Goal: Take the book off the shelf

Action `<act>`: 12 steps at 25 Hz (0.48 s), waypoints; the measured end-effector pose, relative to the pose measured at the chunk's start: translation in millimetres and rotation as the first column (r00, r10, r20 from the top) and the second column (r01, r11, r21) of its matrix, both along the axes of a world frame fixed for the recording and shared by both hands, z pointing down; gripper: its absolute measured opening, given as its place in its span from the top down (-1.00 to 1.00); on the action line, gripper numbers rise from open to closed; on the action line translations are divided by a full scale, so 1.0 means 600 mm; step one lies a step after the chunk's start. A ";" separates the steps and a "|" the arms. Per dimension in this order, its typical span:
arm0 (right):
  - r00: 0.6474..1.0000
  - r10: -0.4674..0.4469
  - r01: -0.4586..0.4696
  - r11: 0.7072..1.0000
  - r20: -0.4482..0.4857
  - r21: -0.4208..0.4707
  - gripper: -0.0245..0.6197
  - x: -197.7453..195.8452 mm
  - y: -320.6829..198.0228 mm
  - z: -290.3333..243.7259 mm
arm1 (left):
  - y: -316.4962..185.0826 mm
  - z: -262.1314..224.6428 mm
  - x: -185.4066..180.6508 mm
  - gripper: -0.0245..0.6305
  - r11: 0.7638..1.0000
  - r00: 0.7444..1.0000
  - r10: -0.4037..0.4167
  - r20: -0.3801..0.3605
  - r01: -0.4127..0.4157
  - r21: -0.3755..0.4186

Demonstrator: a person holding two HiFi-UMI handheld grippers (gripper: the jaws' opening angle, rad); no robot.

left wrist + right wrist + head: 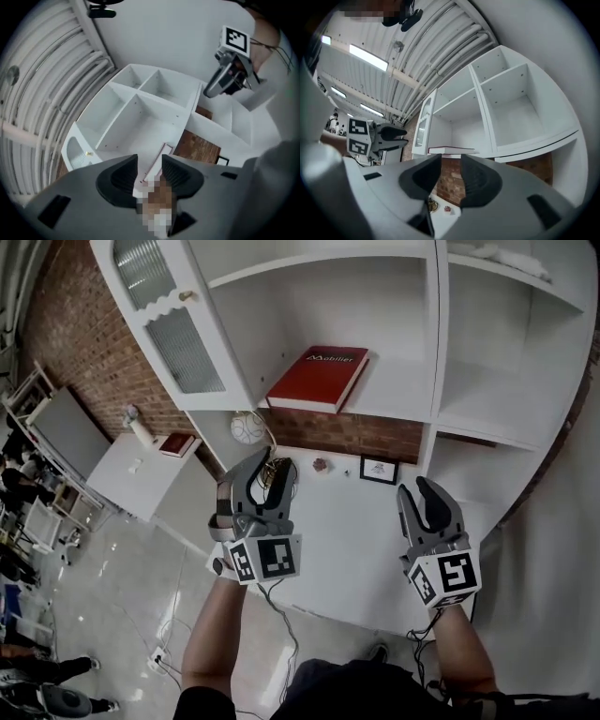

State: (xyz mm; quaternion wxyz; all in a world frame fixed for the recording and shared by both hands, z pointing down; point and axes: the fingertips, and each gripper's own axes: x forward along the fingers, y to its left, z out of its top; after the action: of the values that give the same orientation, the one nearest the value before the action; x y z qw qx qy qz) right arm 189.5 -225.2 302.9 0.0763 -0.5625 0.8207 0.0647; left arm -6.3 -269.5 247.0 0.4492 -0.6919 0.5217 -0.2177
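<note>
A red hardcover book (319, 378) lies flat on the middle shelf (398, 397) of a white cabinet. Both grippers hover below that shelf, over the white counter (347, 521). My left gripper (267, 472) is under the book's left end, its jaws apart with nothing between them. My right gripper (425, 498) stands further right, jaws also apart and empty. The left gripper view shows the book (156, 161) edge-on beyond the jaws, with the right gripper (211, 89) at the upper right. The right gripper view shows the book (452, 150) just above the jaws, and the left gripper (399, 136) to the left.
A glass cabinet door (164, 324) stands swung open at the upper left. A round white ornament (247, 428), a small trinket (321, 465) and a framed picture (379, 469) stand against the brick back wall. Another red book (176, 444) lies on a side table. People stand far left.
</note>
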 end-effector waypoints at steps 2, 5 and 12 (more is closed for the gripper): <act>0.999 0.002 -0.002 1.000 0.041 0.006 0.53 0.014 -0.005 -0.001 | -0.023 0.004 0.017 0.44 0.999 0.993 0.004 0.115 -0.008 0.034; 0.999 0.031 -0.032 0.999 0.035 0.016 0.53 0.028 -0.011 0.002 | -0.068 0.024 0.029 0.44 0.998 0.956 -0.011 0.295 -0.006 0.056; 0.989 0.148 -0.149 0.986 0.020 0.076 0.52 0.041 -0.009 -0.018 | -0.175 0.049 0.044 0.34 1.000 0.858 -0.015 0.514 0.016 0.002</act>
State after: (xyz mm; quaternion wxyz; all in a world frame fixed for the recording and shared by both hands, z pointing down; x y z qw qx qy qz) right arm 214.1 -230.7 292.1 0.0989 -0.6191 0.7730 0.0977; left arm 20.1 -374.5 276.3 0.5695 -0.6051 0.3883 -0.3985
